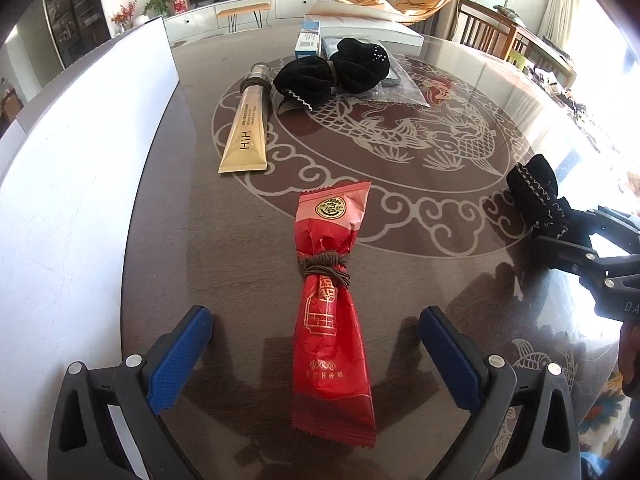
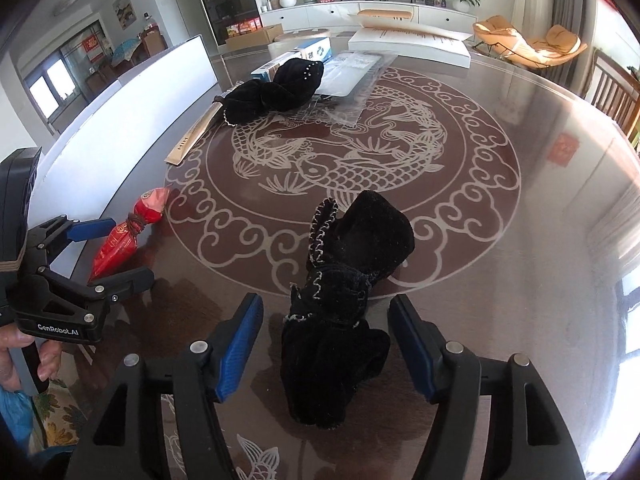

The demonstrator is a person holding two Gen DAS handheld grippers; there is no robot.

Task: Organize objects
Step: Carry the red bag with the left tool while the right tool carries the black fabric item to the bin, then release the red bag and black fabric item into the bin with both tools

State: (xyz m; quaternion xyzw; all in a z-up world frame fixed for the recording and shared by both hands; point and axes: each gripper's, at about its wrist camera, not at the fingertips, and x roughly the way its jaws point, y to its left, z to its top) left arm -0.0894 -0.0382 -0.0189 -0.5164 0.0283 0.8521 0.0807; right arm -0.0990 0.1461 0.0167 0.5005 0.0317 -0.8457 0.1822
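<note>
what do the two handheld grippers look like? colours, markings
Both match: black plastic linkage frames with silver pivot pins and textured blue finger pads. The left gripper body reads "GenRobot.AI" in white; the right gripper shows partial white lettering, "DA", in the left wrist view. No cables or sleeves visible.

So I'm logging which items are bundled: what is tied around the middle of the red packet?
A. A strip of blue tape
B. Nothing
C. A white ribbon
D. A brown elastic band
D: a brown elastic band is wound several times around the waist of the red packet, pinching it in.
</note>
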